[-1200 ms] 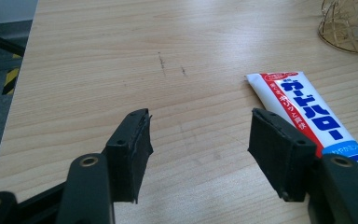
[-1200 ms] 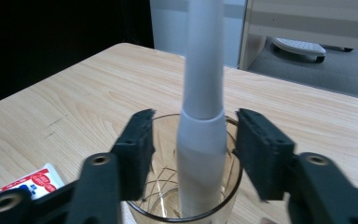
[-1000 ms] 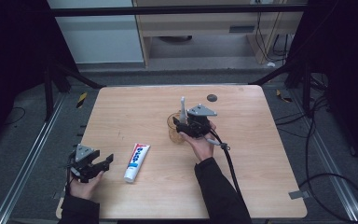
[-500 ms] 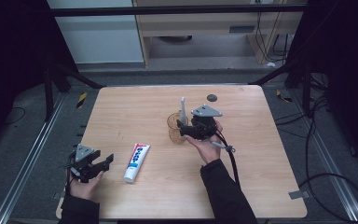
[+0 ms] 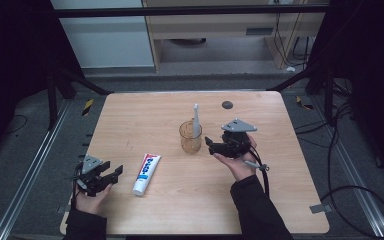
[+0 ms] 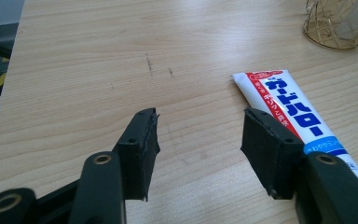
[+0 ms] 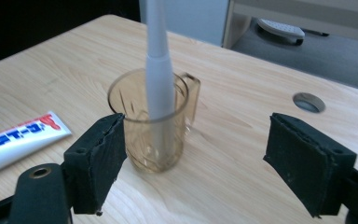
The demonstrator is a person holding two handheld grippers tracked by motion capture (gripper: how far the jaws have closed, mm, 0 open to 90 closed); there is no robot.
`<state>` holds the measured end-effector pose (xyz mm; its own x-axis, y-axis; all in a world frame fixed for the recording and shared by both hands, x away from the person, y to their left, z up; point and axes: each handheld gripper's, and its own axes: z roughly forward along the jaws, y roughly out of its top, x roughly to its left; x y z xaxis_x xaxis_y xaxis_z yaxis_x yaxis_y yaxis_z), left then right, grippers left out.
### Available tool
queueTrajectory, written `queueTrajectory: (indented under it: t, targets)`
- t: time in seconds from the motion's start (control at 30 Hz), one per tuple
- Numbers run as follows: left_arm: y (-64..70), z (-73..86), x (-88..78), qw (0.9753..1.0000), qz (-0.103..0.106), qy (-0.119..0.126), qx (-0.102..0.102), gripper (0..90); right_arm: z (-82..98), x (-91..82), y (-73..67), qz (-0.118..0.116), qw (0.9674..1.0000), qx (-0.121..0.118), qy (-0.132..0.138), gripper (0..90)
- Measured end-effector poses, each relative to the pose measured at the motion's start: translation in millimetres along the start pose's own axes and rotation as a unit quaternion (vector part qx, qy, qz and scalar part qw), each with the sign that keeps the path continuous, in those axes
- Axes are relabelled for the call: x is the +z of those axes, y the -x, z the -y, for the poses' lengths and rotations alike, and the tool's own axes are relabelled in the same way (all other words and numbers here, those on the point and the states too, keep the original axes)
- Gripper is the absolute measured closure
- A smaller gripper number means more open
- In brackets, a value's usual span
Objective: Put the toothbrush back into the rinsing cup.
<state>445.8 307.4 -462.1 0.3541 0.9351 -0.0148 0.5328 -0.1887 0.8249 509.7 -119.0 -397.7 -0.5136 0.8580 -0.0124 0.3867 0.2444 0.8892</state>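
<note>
An amber glass cup (image 5: 190, 139) (image 7: 149, 140) with a handle stands mid-table, and a white toothbrush (image 5: 196, 119) (image 7: 158, 74) stands upright in it. My right gripper (image 5: 210, 145) (image 7: 198, 123) is just right of the cup, pointing at it. Its jaws are open and have just been opening, with nothing between them. A white, red and blue toothpaste tube (image 5: 146, 173) (image 6: 293, 112) lies flat near the front left. My left gripper (image 5: 112, 175) (image 6: 200, 126) sits left of the tube at the table's front-left corner. It is open with only bare wood between its jaws, which have just been closing.
A round dark grommet hole (image 5: 227, 104) (image 7: 309, 102) sits near the table's back edge (image 5: 190, 93). The right gripper's cable (image 5: 263, 172) trails along the forearm. Metal frame rails (image 5: 25, 180) and dark floor surround the table.
The right gripper has drawn back to the right and toward me, away from the cup, with its jaws wider apart. The toothbrush stays standing in the cup. The left hand has stayed put.
</note>
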Motion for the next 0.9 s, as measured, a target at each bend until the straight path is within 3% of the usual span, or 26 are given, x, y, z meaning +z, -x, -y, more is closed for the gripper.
queueTrajectory:
  t: [0.37, 0.67, 0.9]
  targets:
    - [5.2, -0.4, 0.1, 0.9998, 0.017, -0.008, 0.008, 54.1, 29.5, -24.7, 23.5, 0.015, 0.9994, 0.004, -0.030, 22.1]
    - [13.3, -0.5, 2.3, 0.9988, 0.034, -0.025, 0.023, 64.8, 53.6, -39.0, 34.3, 0.016, 0.9982, -0.009, -0.057, 26.7]
    - [20.1, -1.0, 5.4, 0.9974, 0.048, -0.041, 0.033, 68.2, 68.9, -45.1, 41.4, 0.018, 0.9972, -0.001, -0.072, 28.8]
